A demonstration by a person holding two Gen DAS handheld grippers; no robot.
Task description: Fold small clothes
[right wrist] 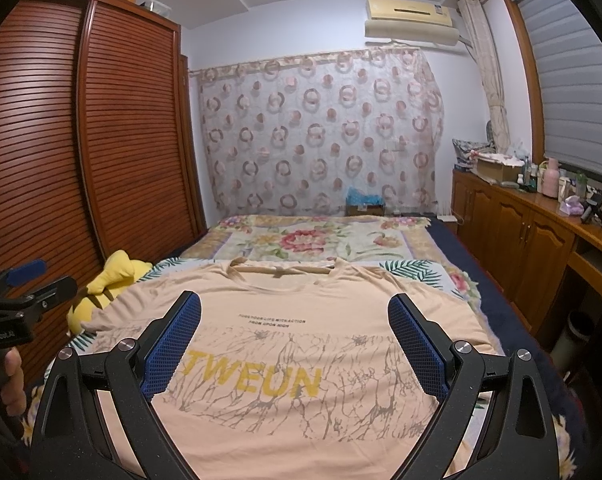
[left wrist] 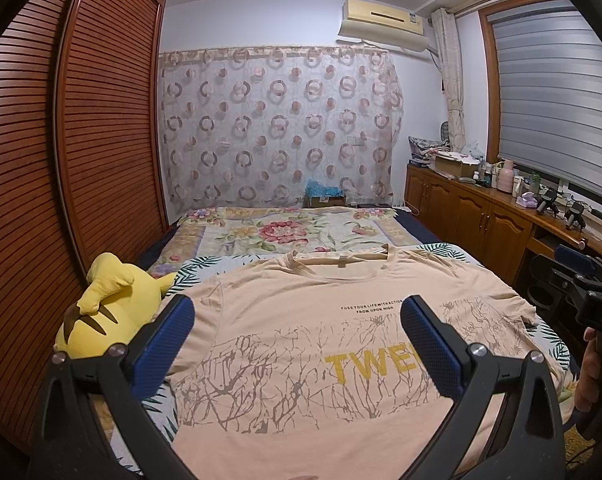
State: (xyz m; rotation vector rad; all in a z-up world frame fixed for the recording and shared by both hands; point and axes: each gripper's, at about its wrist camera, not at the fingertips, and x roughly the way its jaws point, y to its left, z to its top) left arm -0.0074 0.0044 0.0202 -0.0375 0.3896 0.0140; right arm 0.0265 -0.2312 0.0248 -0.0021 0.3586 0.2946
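- One peach T-shirt (left wrist: 301, 344) lies face up and spread flat on the bed (left wrist: 285, 232), collar toward the far end, hem at the near edge; its chest print reads "TWEUN" in yellow over grey branch-like lines.
- The left tongs (left wrist: 297, 344) hover over the shirt's near half with the blue-padded jaws spread wide, gripping nothing.
- The right tongs (right wrist: 295, 344) hang above the same part of the shirt, likewise wide open and holding nothing.
- A yellow plush toy (left wrist: 109, 304) sits at the bed's left edge, just beside the shirt's left sleeve.
- A floral blanket (right wrist: 317, 240) covers the far part of the bed beyond the collar.
- A slatted wooden wardrobe (left wrist: 61, 140) stands along the bed's left side; a wooden cabinet (right wrist: 521, 232) with bottles on top runs along the right.
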